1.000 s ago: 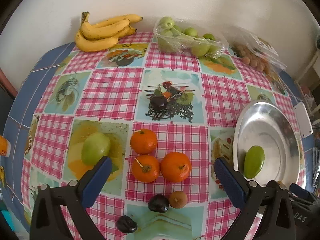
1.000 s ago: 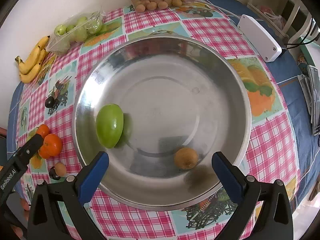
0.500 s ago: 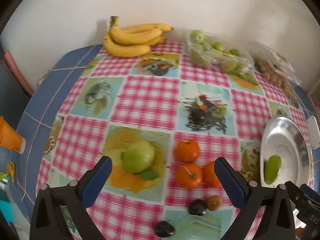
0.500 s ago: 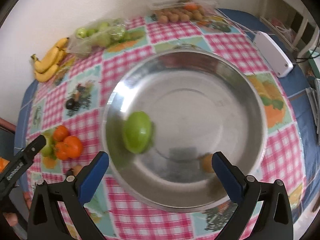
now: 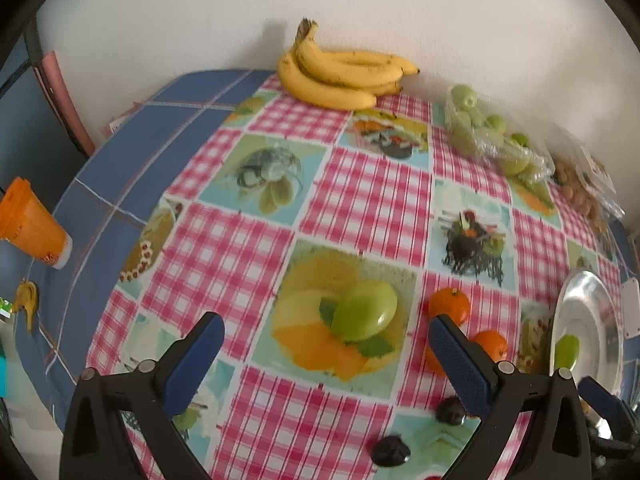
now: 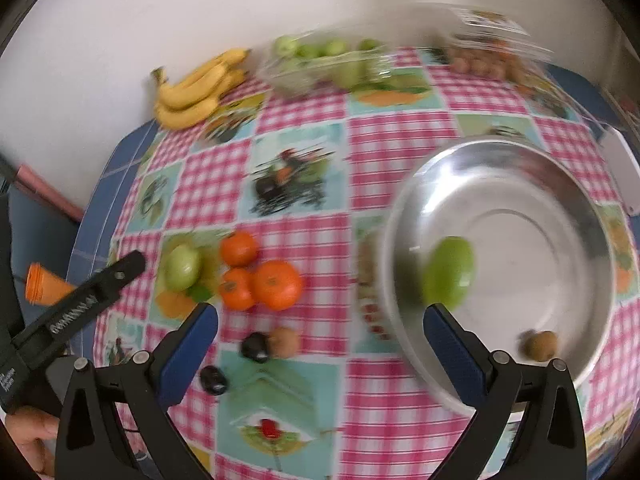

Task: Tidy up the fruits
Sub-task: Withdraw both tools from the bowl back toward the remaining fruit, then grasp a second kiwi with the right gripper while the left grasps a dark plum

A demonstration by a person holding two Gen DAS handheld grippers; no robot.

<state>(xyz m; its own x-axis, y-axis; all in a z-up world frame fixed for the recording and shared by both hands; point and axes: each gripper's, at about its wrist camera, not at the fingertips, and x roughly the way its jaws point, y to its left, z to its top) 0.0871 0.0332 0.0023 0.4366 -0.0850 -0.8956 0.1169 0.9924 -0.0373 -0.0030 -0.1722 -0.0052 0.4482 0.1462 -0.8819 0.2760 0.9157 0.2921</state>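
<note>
A green mango (image 5: 365, 310) lies on the checked tablecloth, just ahead of my open, empty left gripper (image 5: 325, 354); it also shows in the right wrist view (image 6: 183, 267). Three oranges (image 6: 276, 285) sit to its right, with two dark plums (image 6: 255, 347) and a brown kiwi (image 6: 285, 342) nearer me. A steel bowl (image 6: 568, 184) holds another green mango (image 6: 449, 272) and a kiwi (image 6: 540, 345). My right gripper (image 6: 320, 354) is open and empty, above the table between the oranges and the bowl. The left gripper's finger (image 6: 80, 300) shows at left.
Bananas (image 5: 344, 76) lie at the back by the wall. A bag of green fruit (image 5: 488, 136) and a clear box of brown fruit (image 6: 484, 56) stand at the back right. An orange cup (image 5: 30, 224) sits off the table's left edge. A white device (image 6: 622, 168) lies right of the bowl.
Both grippers swung left. The loose green mango moved to the centre between my left fingers. The bowl slid to the right in the right wrist view, which is now blurred.
</note>
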